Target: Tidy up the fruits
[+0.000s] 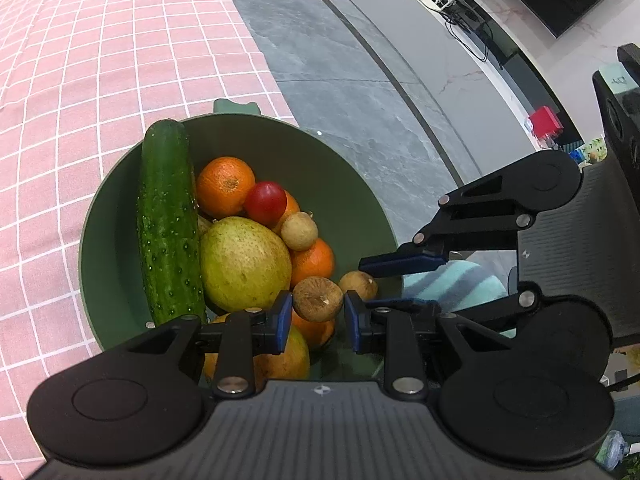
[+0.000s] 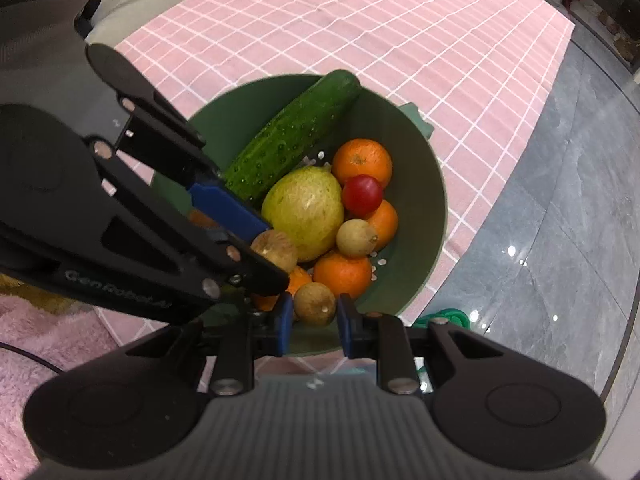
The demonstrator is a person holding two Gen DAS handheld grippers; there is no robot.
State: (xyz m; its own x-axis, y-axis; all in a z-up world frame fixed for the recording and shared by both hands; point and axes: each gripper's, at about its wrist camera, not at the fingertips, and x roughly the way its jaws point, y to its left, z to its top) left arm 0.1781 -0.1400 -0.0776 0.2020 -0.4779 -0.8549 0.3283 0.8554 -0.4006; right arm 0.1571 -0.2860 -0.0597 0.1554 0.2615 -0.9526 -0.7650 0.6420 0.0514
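The green bowl (image 1: 120,216) sits on the pink checked cloth (image 1: 80,60) at the edge nearest the grey floor (image 1: 360,120), and it is heaped: a cucumber (image 1: 168,220) leans on the bowl's wall, with a yellow-green pear (image 1: 244,264), several oranges (image 1: 224,186), a red cherry tomato (image 1: 266,202) and small brown longans piled beside it. Both grippers crowd the same near side of the bowl, and that is where I judge the trouble lies. The left gripper (image 1: 318,316) has its jaws around a brown longan (image 1: 318,298), close to it or just touching; I cannot tell if they truly grip. The right gripper (image 2: 312,320) stands the same way about another longan (image 2: 315,303), jaws apart enough to bracket it, contact unclear. The two tools almost meet there, so a lift by either could knock the other. A round, hard longan may squirt from the pads if pinched off-centre. Pulling one from the pile could also roll the third longan (image 1: 299,231) or the tomato, and a shove might nudge the bowl toward the cloth's edge.
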